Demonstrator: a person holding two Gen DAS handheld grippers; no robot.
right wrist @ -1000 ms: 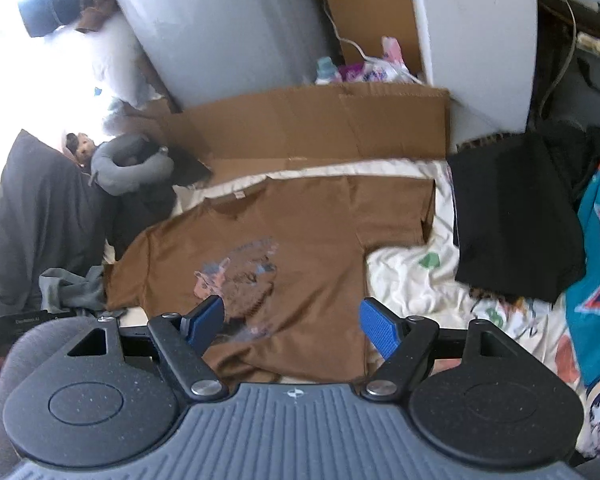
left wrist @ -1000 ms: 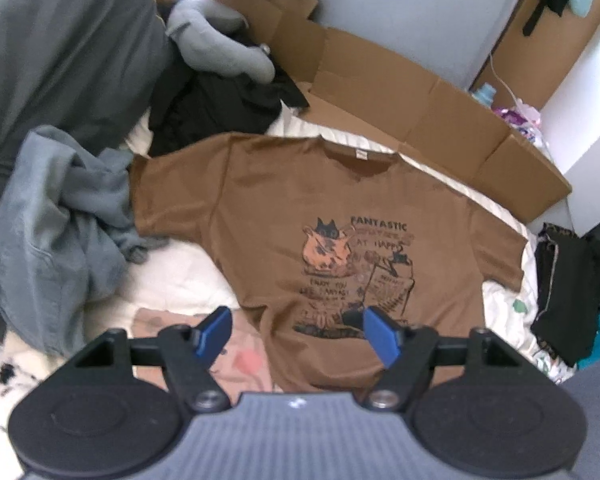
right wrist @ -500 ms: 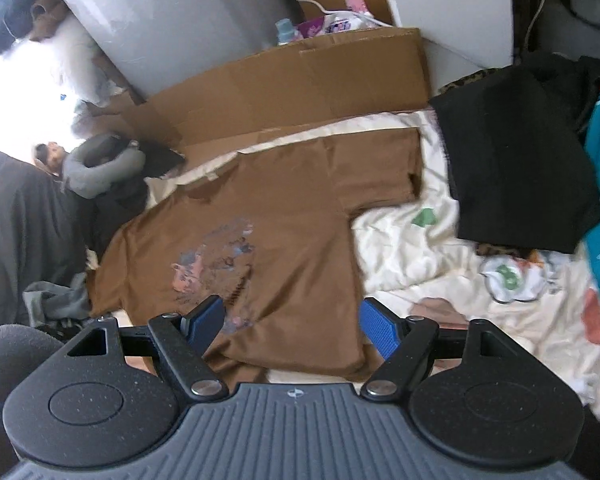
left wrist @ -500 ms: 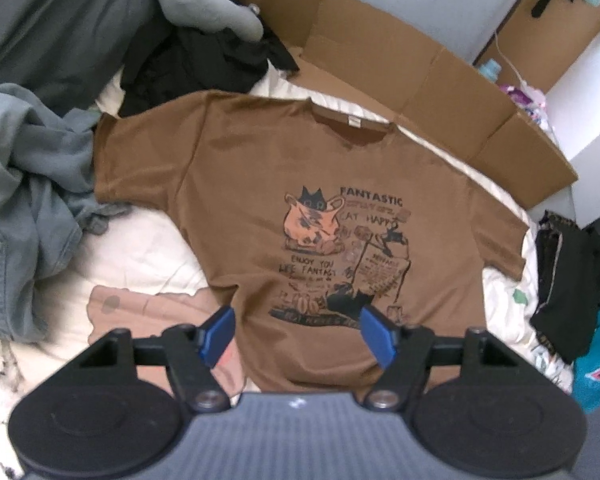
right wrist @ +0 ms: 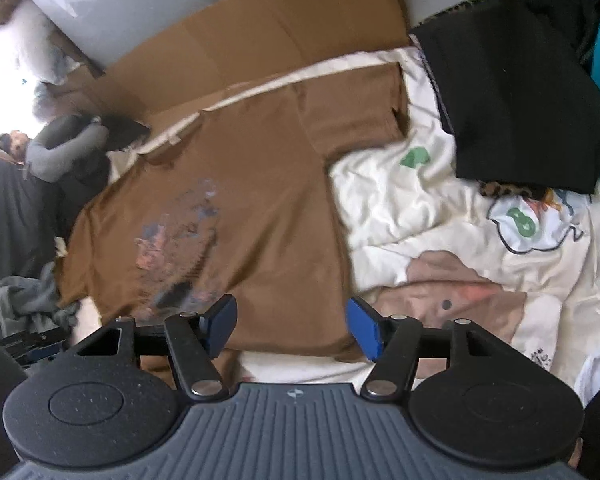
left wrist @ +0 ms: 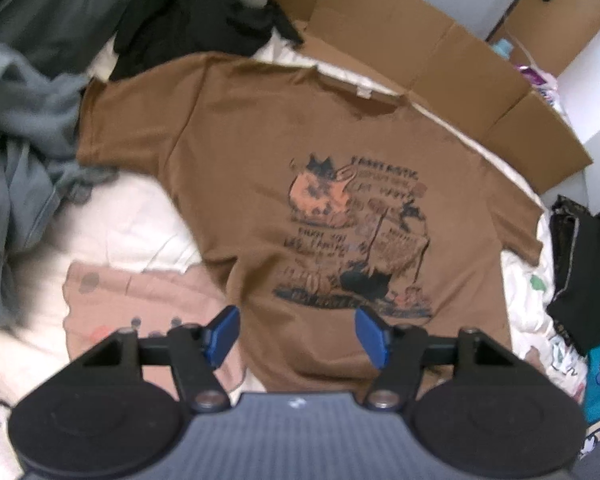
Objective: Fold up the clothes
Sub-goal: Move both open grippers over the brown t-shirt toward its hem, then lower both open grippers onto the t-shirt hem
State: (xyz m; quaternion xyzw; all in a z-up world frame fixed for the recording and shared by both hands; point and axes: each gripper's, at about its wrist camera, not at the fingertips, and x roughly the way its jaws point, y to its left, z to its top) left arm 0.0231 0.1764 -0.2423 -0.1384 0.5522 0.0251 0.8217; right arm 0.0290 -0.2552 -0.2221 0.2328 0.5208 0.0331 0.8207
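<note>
The left claw [left wrist: 297, 334] stands with its blue pads apart and closing, nothing between them but air, above the near hem of the brown T-shirt [left wrist: 300, 184] toward its left corner. The right claw [right wrist: 291, 328] is likewise apart and closing with nothing pinched, above the hem's near right corner, where the cloth ends and the bedsheet [right wrist: 412, 200] begins. The T-shirt lies spread flat, print side up, on the bed, collar at the far side by the cardboard [left wrist: 440, 60], sleeves out to left and right, hem nearest the claws. A heap of grey clothes [left wrist: 16, 152] sits to its left, touching the left sleeve, and a black garment [right wrist: 512, 108] lies to the right, just beside the right sleeve. The shirt looks like thin knit cotton: light, limp, not slippery, and it will sag and crease wherever it is unsupported. I judge the best hold to be the two hem corners, pinching both layers together so the front does not peel off the back. The soft sheet underneath could get caught in the pinch, so the pads should close on the shirt's edge alone.
</note>
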